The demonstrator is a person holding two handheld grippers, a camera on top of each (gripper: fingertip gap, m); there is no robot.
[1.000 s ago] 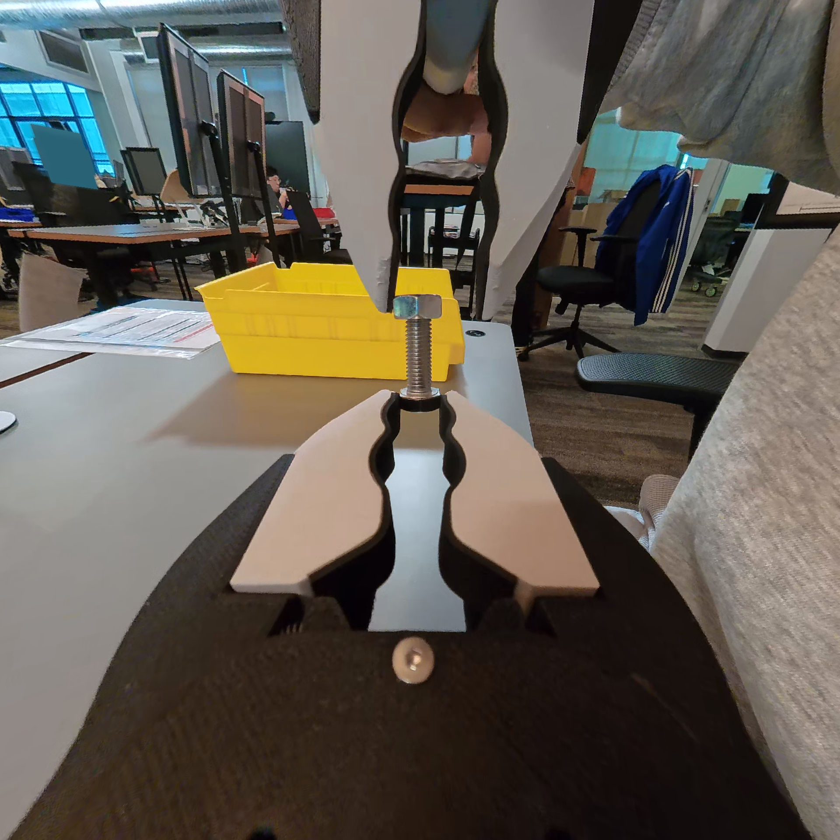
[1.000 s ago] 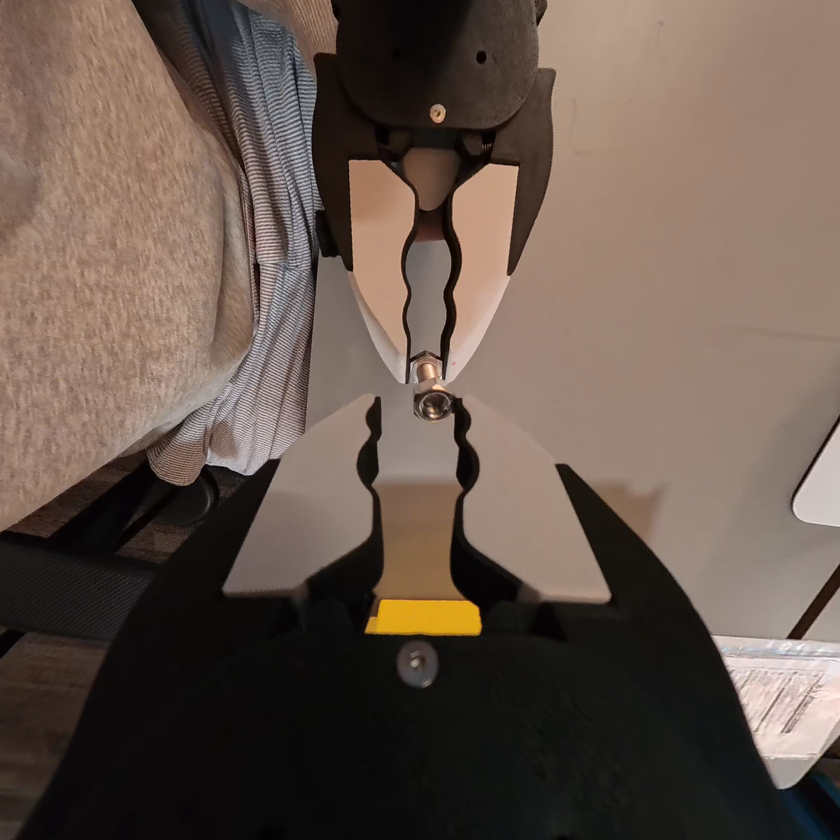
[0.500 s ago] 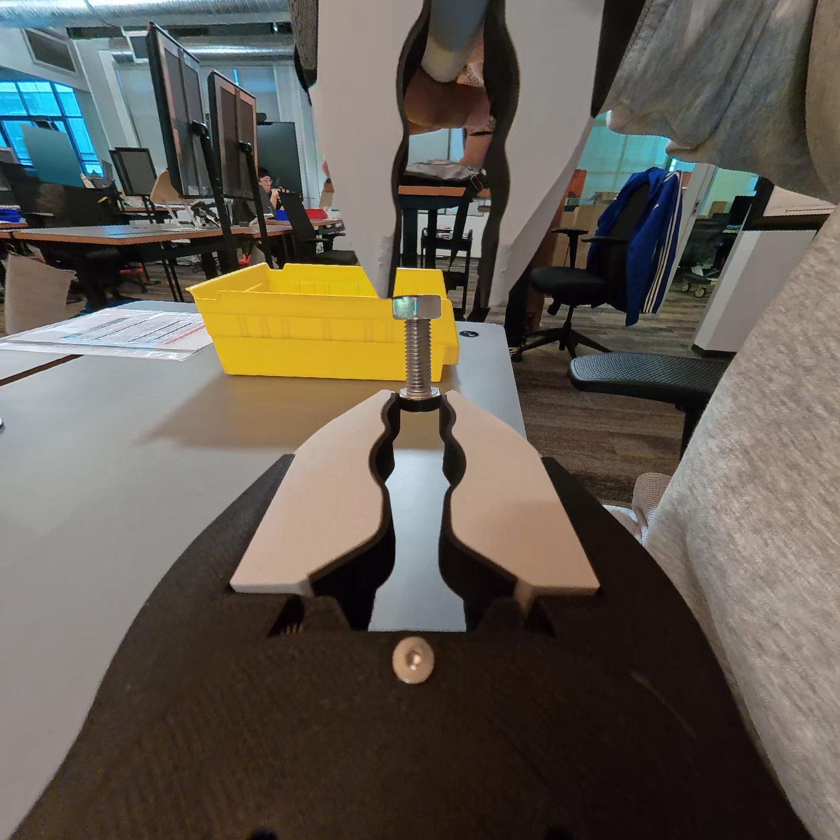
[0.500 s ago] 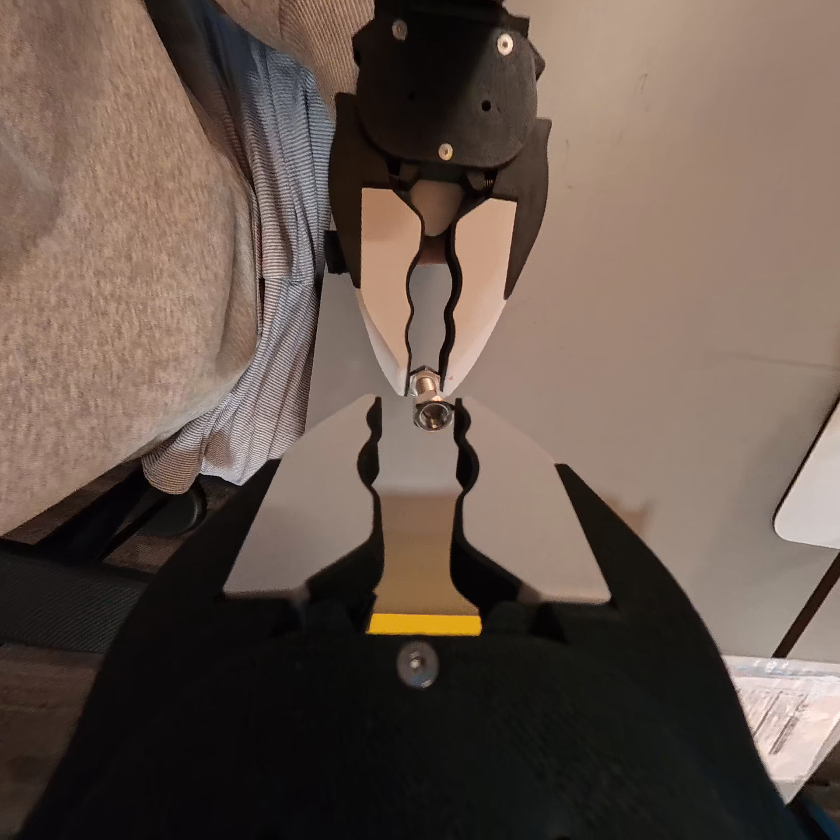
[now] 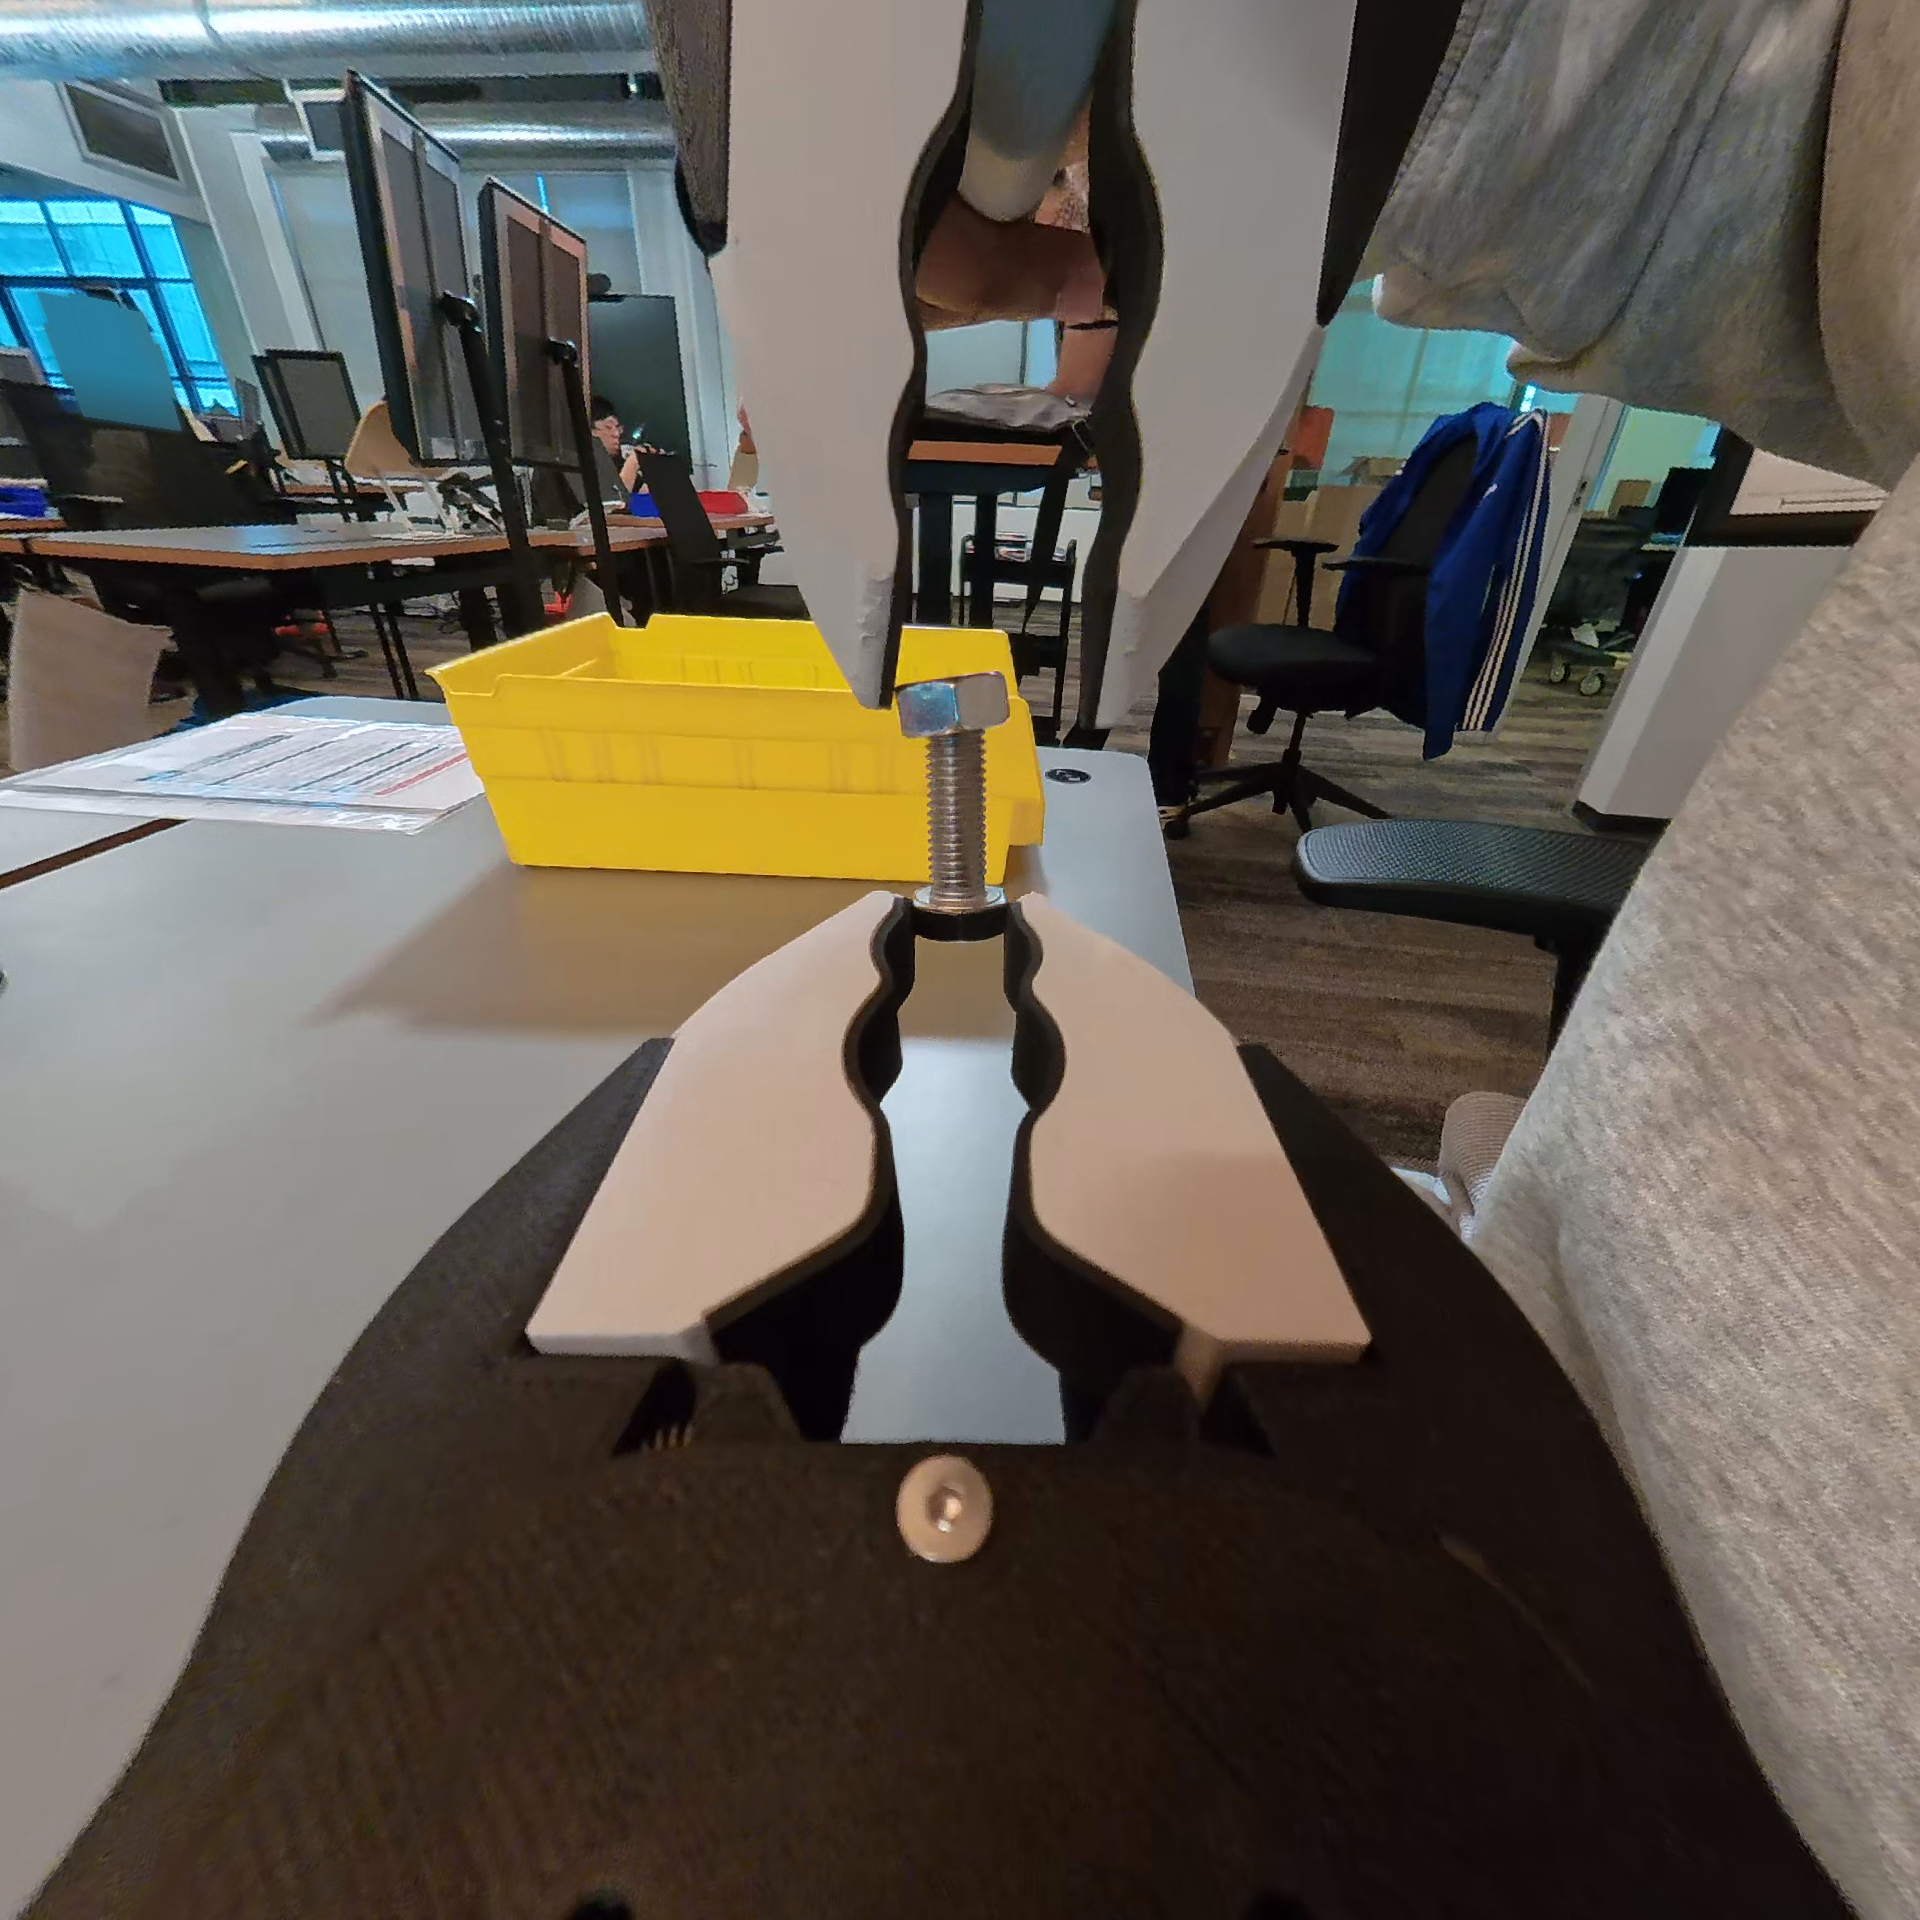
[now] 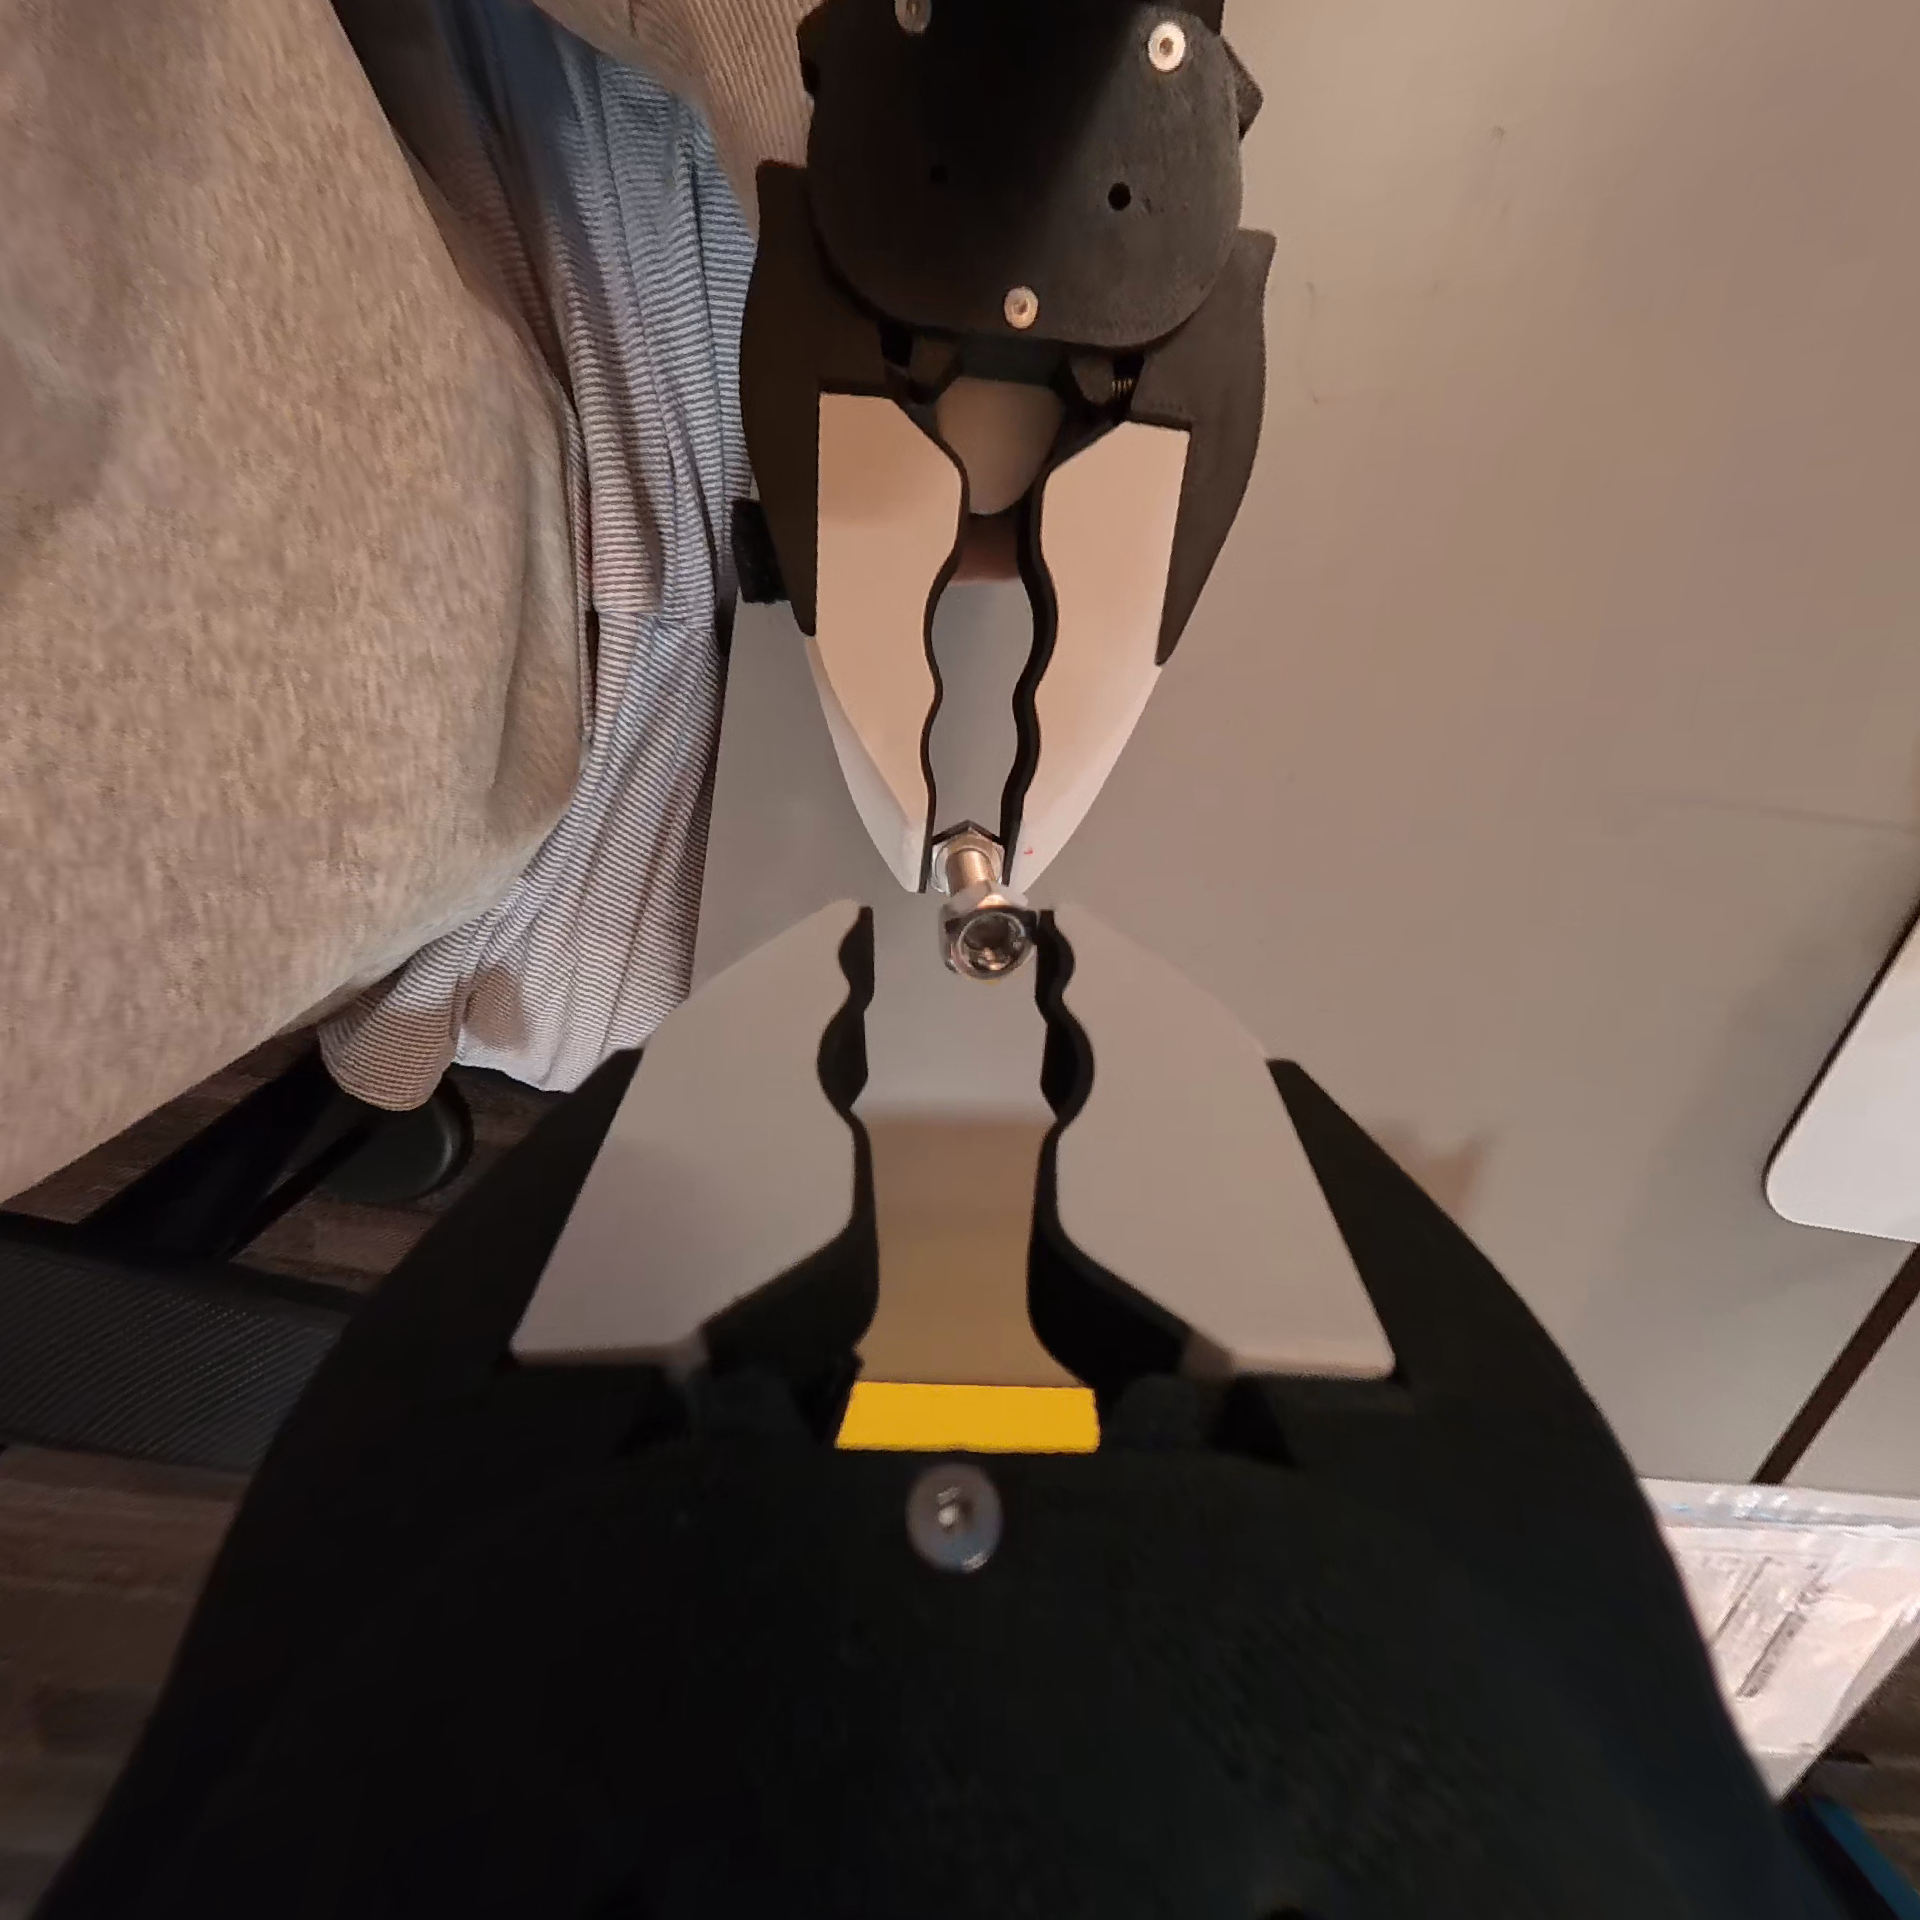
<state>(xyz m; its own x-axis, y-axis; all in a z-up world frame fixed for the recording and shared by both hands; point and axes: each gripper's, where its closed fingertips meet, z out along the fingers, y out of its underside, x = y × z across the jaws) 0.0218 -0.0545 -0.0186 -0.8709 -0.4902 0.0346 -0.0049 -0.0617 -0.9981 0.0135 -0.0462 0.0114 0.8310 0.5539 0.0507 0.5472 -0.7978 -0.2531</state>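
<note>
A steel bolt (image 5: pixel 954 821) stands upright above the grey table (image 5: pixel 260 1091), hex head (image 5: pixel 954 707) on top. My left gripper (image 5: pixel 956 914) is shut on a nut at the bolt's lower end. My right gripper (image 5: pixel 992 691) comes down from above, open, its tips on either side of the hex head; one finger (image 5: pixel 831 468) touches the head. In the right wrist view the bolt head (image 6: pixel 987 940) lies between my right gripper's (image 6: pixel 954 920) tips, closer to the right finger (image 6: pixel 1164 1143). The left gripper (image 6: pixel 971 842) points toward me, holding the nut (image 6: pixel 966 834).
A yellow plastic bin (image 5: pixel 727 769) stands on the table behind the bolt, a paper sheet in a clear sleeve (image 5: pixel 260 769) to its left. A person's grey sweater (image 5: pixel 1714 1247) fills the right side, a black office chair (image 5: pixel 1455 862) beyond the table edge. A white flat object (image 6: pixel 1860 1143) lies at the right. The grippers are tip to tip, or close to it.
Almost nothing. Both views shift slightly; the left gripper looks a little more tilted in the right wrist view. The bolt stays held, and the right gripper stays open around its head.
</note>
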